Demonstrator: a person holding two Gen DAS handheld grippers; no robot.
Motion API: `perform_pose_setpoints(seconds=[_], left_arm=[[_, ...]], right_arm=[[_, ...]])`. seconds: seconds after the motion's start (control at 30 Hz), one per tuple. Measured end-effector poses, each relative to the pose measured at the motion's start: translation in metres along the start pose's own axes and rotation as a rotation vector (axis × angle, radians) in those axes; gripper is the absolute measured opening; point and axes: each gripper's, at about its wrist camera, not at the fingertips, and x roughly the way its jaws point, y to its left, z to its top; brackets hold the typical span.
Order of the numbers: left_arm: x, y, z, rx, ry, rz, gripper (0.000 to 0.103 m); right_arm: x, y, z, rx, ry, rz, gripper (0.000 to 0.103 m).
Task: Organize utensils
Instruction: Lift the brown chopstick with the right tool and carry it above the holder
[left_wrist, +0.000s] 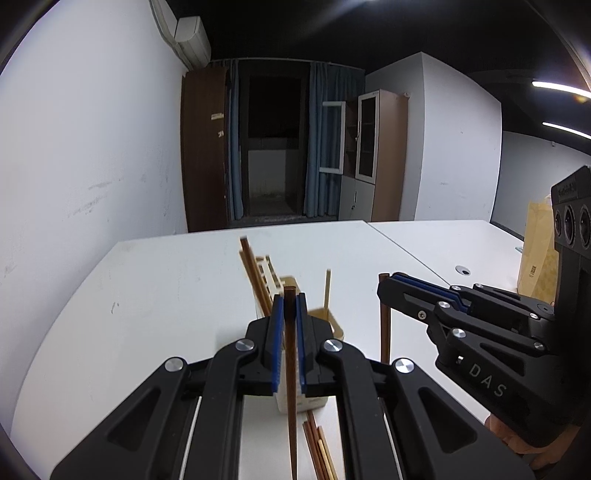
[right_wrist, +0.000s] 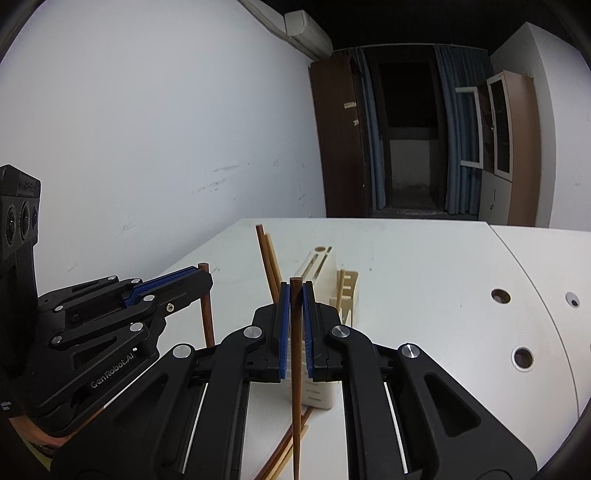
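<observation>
left gripper (left_wrist: 290, 325) and right gripper (right_wrist: 294, 314) each clamped on one dark chopstick (left_wrist: 290, 354) at frame centre, few already stand in holder (right_wrist: 325, 273), more on table (left_wrist: 166, 295) w/ work left.

Near end of the loose chopsticks (left_wrist: 319, 448) cut off by the bottom edge, lower part of the cream utensil holder (right_wrist: 325, 395) hidden behind gripper fingers, paper bag (left_wrist: 535, 254) at far right half covered, bag label too small to read.
</observation>
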Motion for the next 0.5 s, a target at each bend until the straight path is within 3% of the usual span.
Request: perform_pose_setpoints(seconds=[0.3, 0.5], left_arm=[[-0.007, 0.001, 0.015, -0.004, -0.063, -0.004, 0.006], [-0.017, 0.002, 0.024, -0.025, -0.152, -0.021, 0.006]], right_arm=[[0.000, -0.013, 0.012, 0.014, -0.058, 0.002, 0.006], [0.001, -0.010, 0.018, -0.030, -0.101, 0.024, 0.006]])
